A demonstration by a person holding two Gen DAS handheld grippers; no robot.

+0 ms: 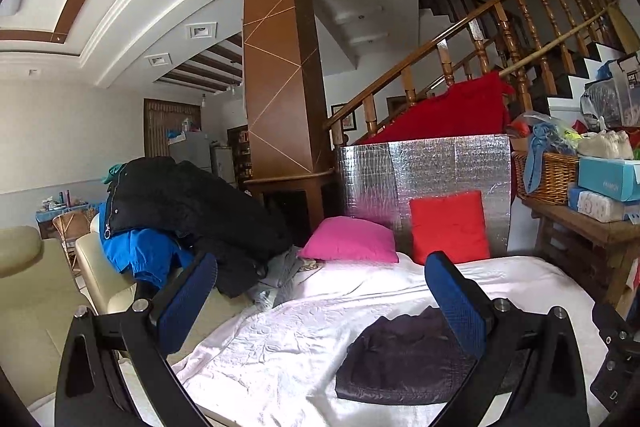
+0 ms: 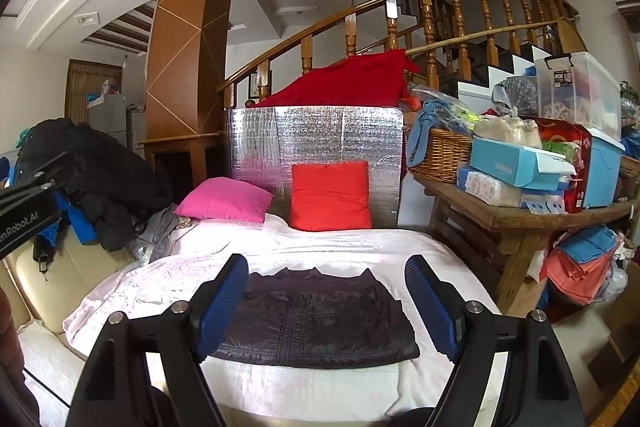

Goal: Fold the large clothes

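A dark purple garment (image 2: 316, 319) lies folded into a flat rectangle on the pale pink bedspread (image 2: 160, 287). It also shows in the left wrist view (image 1: 400, 359), low and to the right. My right gripper (image 2: 326, 267) is open and empty, held above the garment's near part. My left gripper (image 1: 320, 263) is open and empty, to the left of the garment, above the bedspread (image 1: 280, 343). Part of the left gripper's body shows at the left edge of the right wrist view.
A pile of black and blue clothes (image 1: 180, 215) sits on a cream sofa (image 1: 100, 267) to the left. A pink cushion (image 2: 224, 199) and a red cushion (image 2: 330, 197) lean at the bed's head against a silver foil panel (image 2: 312, 139). A cluttered wooden table (image 2: 520, 211) stands to the right.
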